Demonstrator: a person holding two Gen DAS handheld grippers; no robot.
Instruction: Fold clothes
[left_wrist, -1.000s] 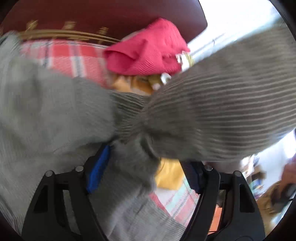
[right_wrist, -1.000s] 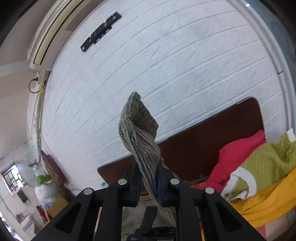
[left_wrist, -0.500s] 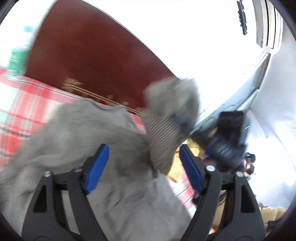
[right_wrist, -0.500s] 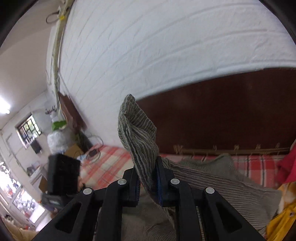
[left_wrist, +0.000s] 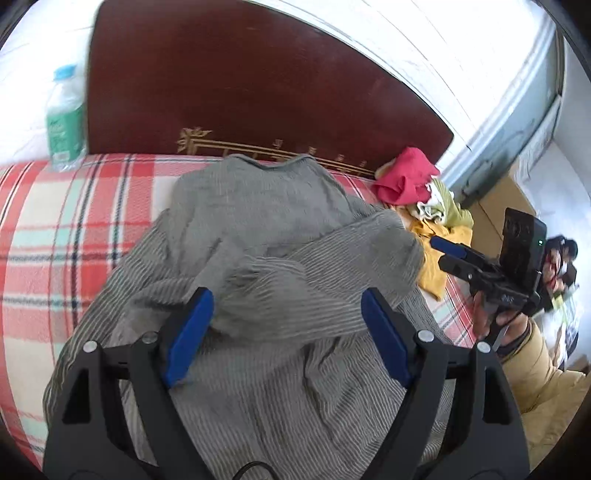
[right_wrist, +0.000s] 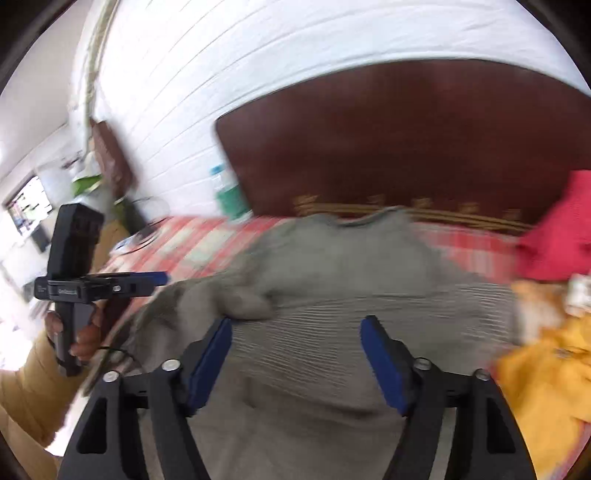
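Both claws have let go of the grey striped garment (left_wrist: 280, 258): left claw (left_wrist: 286, 332) and right claw (right_wrist: 295, 354) gape empty above it. It lies rumpled mid-bed (left_wrist: 55, 221), one flap over; smoothing and further folds remain, judging. Unfolded pile (left_wrist: 424, 192) waits at 2 o'clock.

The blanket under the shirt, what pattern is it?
Red, white and mint plaid blanket, clearest in the left wrist view.
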